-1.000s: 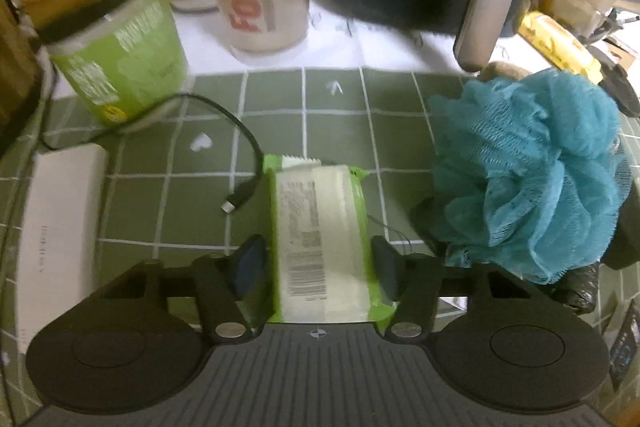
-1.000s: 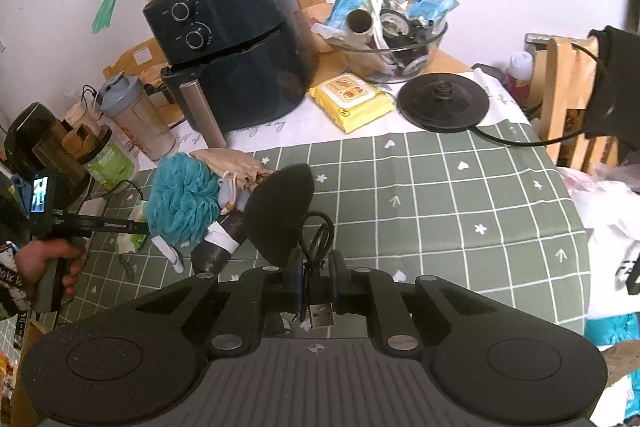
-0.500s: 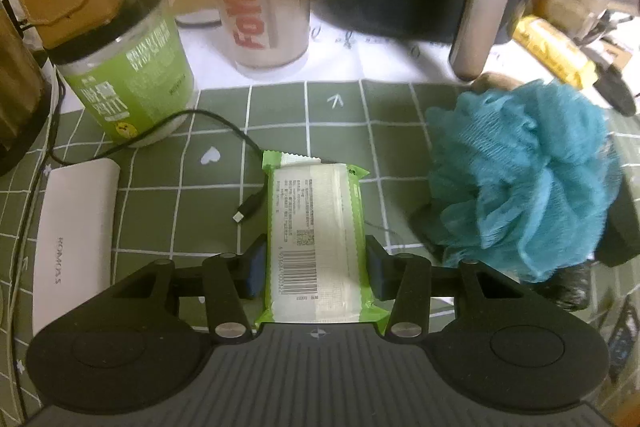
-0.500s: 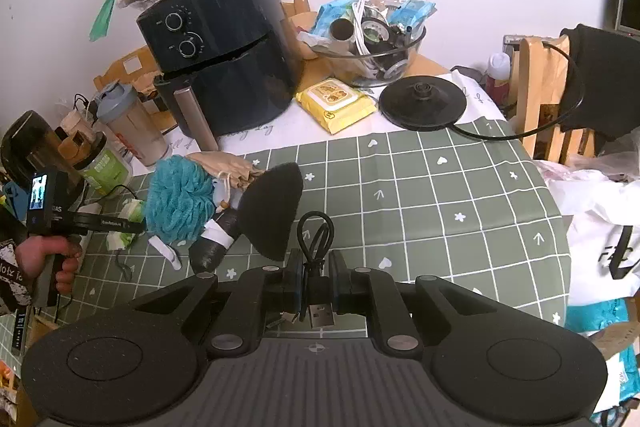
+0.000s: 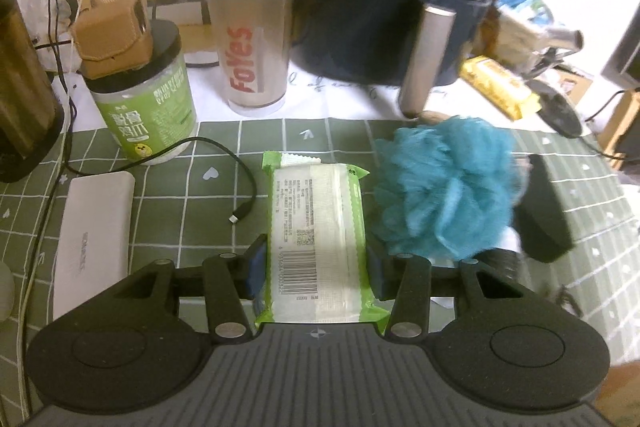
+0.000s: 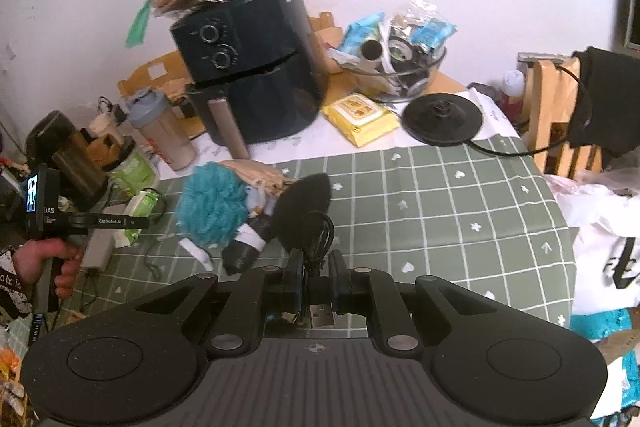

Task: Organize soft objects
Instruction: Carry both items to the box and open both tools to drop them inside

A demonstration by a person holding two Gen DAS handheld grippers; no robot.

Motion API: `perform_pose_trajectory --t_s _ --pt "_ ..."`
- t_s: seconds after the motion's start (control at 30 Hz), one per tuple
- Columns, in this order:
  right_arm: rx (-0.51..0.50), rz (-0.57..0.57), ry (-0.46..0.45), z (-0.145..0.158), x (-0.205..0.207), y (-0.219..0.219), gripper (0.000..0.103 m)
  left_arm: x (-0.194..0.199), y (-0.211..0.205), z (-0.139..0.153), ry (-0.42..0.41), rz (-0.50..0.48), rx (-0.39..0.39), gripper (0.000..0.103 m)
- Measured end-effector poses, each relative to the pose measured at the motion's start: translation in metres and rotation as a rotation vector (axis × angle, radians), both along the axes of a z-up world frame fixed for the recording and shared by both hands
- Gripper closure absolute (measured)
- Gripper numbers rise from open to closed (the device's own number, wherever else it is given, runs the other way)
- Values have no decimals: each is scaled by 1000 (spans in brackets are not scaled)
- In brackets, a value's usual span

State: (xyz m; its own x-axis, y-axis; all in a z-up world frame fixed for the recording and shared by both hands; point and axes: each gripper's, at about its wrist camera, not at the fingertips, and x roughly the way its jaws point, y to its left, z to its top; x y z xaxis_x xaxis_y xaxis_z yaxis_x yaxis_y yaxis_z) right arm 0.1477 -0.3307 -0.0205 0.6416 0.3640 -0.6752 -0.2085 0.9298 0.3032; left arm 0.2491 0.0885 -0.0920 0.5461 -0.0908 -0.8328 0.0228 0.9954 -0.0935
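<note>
Cluttered kitchen table, green grid-patterned tablecloth point(image 5: 180, 211) with white hearts over the near half, white wall behind. Left gripper point(image 5: 316, 267): jaws clamped on a green-and-white plastic pack of wipes point(image 5: 318, 227), pads pressing both long sides, barcode end nearest the camera; from the right wrist view the pack appears clear of the cloth, though the margin is hard to judge. Right gripper point(image 6: 316, 281): jaws fully closed on a coiled black USB cable point(image 6: 318, 239), plug end hanging toward the camera. Outward from the left tool: a fluffy teal mesh bath pouf point(image 5: 448, 187) just beside the pack on its right, a black oval pad point(image 5: 544, 207) touching the pouf's far side, a white rectangular power bank point(image 5: 94, 231) to the left with a thin black charging lead point(image 5: 240, 183) between it and the pack. Further back: green-labelled jar point(image 5: 148, 111), grey-lidded shaker cup point(image 5: 252, 39), dark blue air fryer point(image 5: 384, 7). Step in hand, as judged: carrying the wipes pack off toward wherever the soft items are gathered; no destination is identifiable. Next move calls for a level carry past the pouf without snagging it, then a gentle set-down before releasing.
</note>
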Motion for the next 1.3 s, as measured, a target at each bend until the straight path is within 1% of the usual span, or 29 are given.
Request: perform_pose_trajectory --t_s 0.23,0.43,0.63,0.8,1.07,1.3 --pt "54 72 -14 11 -9 5 88 -40 -12 35 -35 -21 -28 56" --pt "90 142 -15 13 -19 12 88 -73 -25 60 -33 -38 -63 56" --pt "89 212 3 12 -30 18 88 -101 -39 83 -48 -54 -85 56" --pt "108 257 31 9 -40 23 88 -122 -52 101 -61 -72 -93 56" --pt "105 329 72 1 -58 31 88 -154 -73 115 -60 -90 -99 56" --pt "71 370 117 -8 -71 37 88 -176 -88 113 -26 -102 -109 56"
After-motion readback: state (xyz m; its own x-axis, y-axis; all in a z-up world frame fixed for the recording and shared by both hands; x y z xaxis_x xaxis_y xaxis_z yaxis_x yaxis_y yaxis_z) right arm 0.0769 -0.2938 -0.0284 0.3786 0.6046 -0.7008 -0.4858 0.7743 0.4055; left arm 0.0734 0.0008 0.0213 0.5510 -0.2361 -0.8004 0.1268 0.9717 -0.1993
